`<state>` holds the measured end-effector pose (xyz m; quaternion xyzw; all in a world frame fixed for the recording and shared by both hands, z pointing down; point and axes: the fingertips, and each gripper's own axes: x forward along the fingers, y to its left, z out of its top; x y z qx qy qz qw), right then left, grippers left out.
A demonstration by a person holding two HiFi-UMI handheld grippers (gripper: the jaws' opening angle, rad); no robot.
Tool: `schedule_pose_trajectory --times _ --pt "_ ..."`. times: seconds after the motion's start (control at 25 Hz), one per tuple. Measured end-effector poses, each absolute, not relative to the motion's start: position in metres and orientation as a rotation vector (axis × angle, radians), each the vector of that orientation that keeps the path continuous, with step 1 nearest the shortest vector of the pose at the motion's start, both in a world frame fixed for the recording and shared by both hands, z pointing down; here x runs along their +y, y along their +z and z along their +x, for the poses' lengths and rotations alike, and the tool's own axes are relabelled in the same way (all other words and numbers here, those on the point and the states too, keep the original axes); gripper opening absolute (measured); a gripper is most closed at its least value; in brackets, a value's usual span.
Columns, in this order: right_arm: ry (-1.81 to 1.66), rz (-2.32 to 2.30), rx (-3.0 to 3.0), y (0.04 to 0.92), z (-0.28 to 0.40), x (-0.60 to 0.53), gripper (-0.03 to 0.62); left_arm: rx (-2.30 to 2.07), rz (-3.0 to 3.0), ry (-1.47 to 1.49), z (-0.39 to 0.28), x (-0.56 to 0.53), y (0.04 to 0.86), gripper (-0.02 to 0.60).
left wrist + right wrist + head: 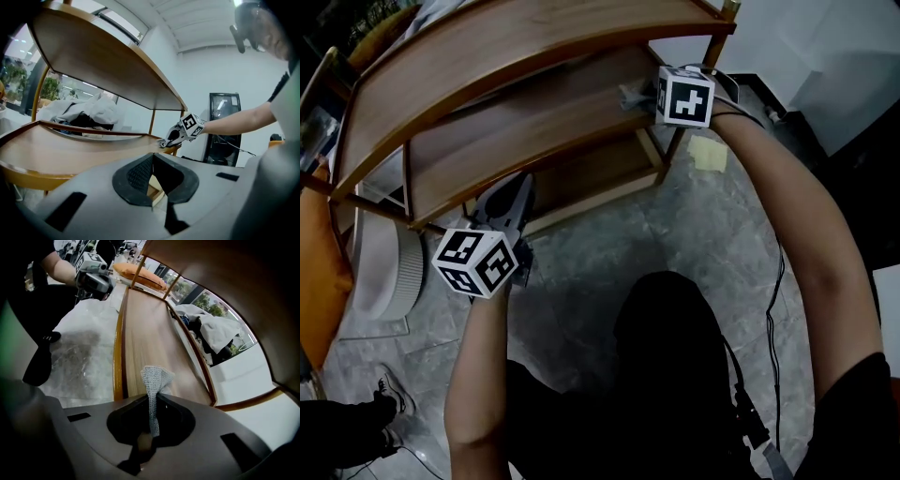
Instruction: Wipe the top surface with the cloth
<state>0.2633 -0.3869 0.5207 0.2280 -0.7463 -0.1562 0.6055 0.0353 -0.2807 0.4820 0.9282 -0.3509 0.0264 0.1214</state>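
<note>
Right gripper (151, 404) pinched a pale grey woven cloth (153, 380) drawn into a narrow strip. Its long axis ran along the jaws, the free end pointing to 12 o'clock over the curved brown wooden middle shelf (150, 329). The cloth's tail vanished between the pads, and contact with the wood was unclear. Left gripper (152, 161), at 8 o'clock in the head view, had its jaws pressed together on nothing.
</note>
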Motion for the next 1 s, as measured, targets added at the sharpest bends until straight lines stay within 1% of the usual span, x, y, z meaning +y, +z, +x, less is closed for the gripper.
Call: schedule_pose_trajectory --times 0.2,0.32,0.4,0.52,0.72,0.84,1.0 --pt "-0.346 0.601 -1.724 0.518 0.266 -0.393 0.032 -1.094 2.68 0.019 0.027 -0.306 0.475 0.012" --pt "-0.411 0.675 -1.819 0.509 0.246 -0.393 0.032 -1.119 2.7 0.057 0.016 -0.313 0.471 0.012" --pt "-0.536 0.655 -1.903 0.499 0.202 -0.393 0.032 -1.162 2.716 0.088 0.001 -0.315 0.467 0.012" --pt "-0.748 0.543 -1.994 0.489 0.101 -0.393 0.032 -1.269 2.677 0.11 -0.036 -0.318 0.464 0.012" --pt "-0.893 0.381 -2.119 0.487 -0.05 -0.389 0.032 -1.479 2.534 0.123 -0.117 -0.32 0.465 0.011" --pt "-0.924 0.298 -2.141 0.494 -0.115 -0.388 0.032 -1.575 2.469 0.127 -0.161 -0.315 0.465 0.012" --pt "-0.944 0.246 -2.135 0.505 -0.177 -0.395 0.032 -1.643 2.435 0.18 -0.198 -0.31 0.464 0.011"
